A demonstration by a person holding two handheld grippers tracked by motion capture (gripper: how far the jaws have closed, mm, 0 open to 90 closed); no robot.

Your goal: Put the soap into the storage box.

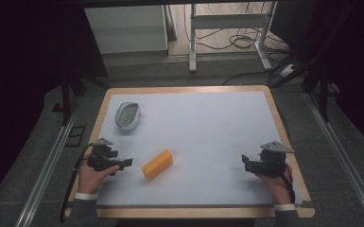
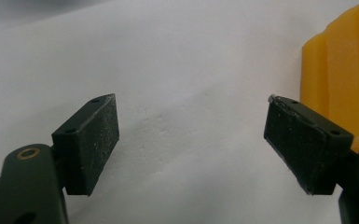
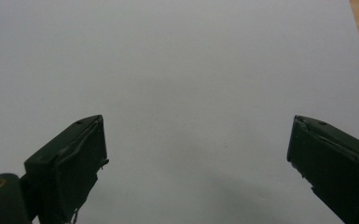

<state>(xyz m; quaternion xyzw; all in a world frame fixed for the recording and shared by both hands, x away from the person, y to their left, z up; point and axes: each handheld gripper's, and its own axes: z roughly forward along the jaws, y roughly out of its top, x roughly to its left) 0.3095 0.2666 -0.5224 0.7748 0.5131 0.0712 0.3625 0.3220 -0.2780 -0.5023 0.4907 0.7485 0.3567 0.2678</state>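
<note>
The block [image 1: 157, 164] near the left claw [image 1: 124, 163] is orange-yellow. Both claws, left and right [image 1: 246, 162], are black with grey top plates. The counter [image 1: 208, 137] is pale blue-white, edged in light wood. The far-left dish [image 1: 127, 115] is grey-white with a dotted pattern inside.

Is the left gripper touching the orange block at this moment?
Apart. In the high view a strip of bare white table separates the left gripper from the orange block. The left gripper view shows its jaws open with nothing between them, the block off to one side.
</note>
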